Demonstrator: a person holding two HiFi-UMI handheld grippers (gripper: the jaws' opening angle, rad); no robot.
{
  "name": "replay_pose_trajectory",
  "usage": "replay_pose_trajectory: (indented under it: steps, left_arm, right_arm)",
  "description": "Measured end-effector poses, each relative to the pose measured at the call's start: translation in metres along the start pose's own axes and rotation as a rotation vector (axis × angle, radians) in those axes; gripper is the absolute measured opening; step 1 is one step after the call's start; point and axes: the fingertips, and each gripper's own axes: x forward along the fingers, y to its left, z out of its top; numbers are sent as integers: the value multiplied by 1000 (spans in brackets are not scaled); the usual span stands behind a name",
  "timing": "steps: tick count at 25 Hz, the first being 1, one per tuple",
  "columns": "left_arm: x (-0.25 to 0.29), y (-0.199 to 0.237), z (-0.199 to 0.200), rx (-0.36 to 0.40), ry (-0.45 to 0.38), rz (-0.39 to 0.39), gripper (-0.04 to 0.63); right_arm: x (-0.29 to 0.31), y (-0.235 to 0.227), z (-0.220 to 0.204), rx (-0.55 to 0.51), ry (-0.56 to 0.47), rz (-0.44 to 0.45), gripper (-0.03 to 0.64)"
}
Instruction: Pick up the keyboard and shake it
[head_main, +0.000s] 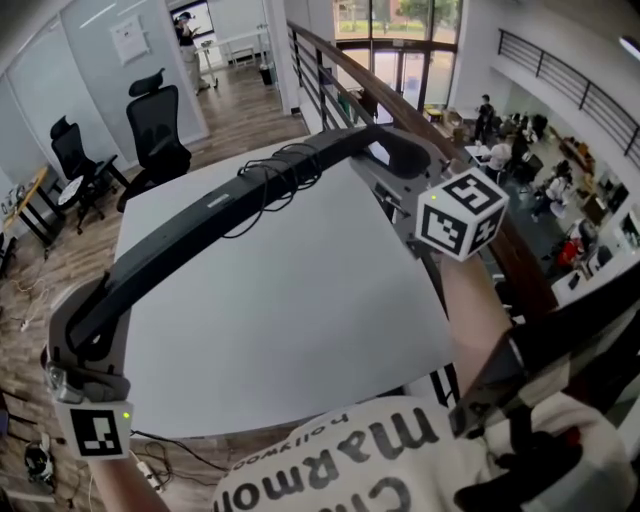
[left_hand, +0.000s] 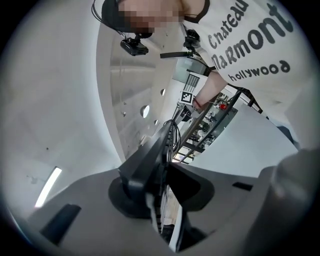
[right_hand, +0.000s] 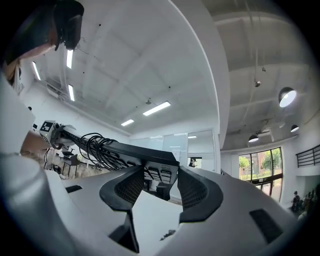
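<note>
The black keyboard (head_main: 220, 215) is lifted off the white table (head_main: 300, 330) and seen edge-on, running from lower left to upper right. Its black cable (head_main: 275, 180) lies bundled in loops on its upper half. My left gripper (head_main: 85, 345) is shut on the keyboard's near-left end, and my right gripper (head_main: 395, 160) is shut on the far-right end. In the left gripper view the keyboard (left_hand: 150, 160) sits wedged between the jaws of the left gripper (left_hand: 162, 187). In the right gripper view the keyboard (right_hand: 130, 152) end, keys showing, lies between the pads of the right gripper (right_hand: 160, 187).
The table stands below the raised keyboard. Black office chairs (head_main: 160, 125) stand on the wood floor beyond its far left corner. A balcony railing (head_main: 340, 90) runs along the right side. Cables (head_main: 160, 465) trail on the floor near the table's front left.
</note>
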Motion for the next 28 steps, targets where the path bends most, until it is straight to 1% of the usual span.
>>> replay_pose_trajectory:
  steps: [4, 6, 8, 10, 13, 18, 22, 28]
  left_arm:
    - [3, 1, -3, 37, 1, 6, 94]
    - [3, 1, 0, 50, -16, -2, 94]
    - [5, 3, -2, 37, -27, -8, 94]
    - [6, 2, -6, 14, -15, -14, 94]
    - [7, 0, -7, 24, -24, -4, 94]
    - [11, -2, -9, 15, -23, -21, 92]
    - [12, -1, -10, 23, -22, -22, 94]
    - [15, -2, -12, -4, -20, -30, 94]
  right_arm:
    - [3, -2, -2, 23, -30, -23, 227]
    - [2, -1, -2, 32, -38, -28, 227]
    - [1, -1, -1, 31, -39, -22, 227]
    - [1, -2, -2, 31, -32, -20, 227]
    - [2, -2, -3, 36, -44, -19, 227]
    - [2, -5, -9, 47, -24, -28, 227]
    - [2, -5, -11, 66, -33, -27, 227]
    - [4, -6, -15, 76, -20, -27, 227]
